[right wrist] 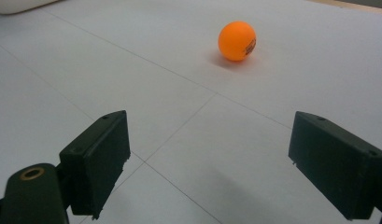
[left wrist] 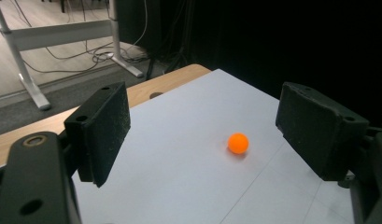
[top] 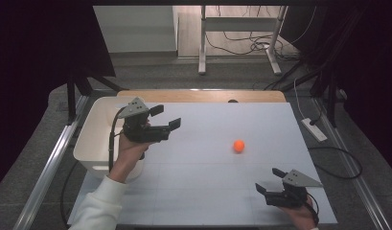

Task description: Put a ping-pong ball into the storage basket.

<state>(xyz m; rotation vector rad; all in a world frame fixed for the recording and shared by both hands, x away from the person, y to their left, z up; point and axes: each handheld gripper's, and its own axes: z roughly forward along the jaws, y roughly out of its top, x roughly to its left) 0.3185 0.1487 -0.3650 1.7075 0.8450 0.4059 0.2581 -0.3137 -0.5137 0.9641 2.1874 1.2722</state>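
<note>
Right gripper (top: 269, 181) open, idle; left gripper (top: 166, 117) open, should straddle ball (top: 238, 145) squarely on worktop (top: 198, 182) before closing.

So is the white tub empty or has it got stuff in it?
Cannot tell fully: the white tub looks bare where visible, but the left gripper hides part.

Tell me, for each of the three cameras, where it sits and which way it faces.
High view: fixed above the person's side, looking forward and down on the table; shows the left gripper, right gripper, both hands, a white sleeve and the white bin.
Left gripper view: rides the left gripper, facing across the table toward the orange ball; its open fingers frame it.
Right gripper view: rides the right gripper, low over the table, fingers open.
Shared: all three show the ball lying free.
</note>
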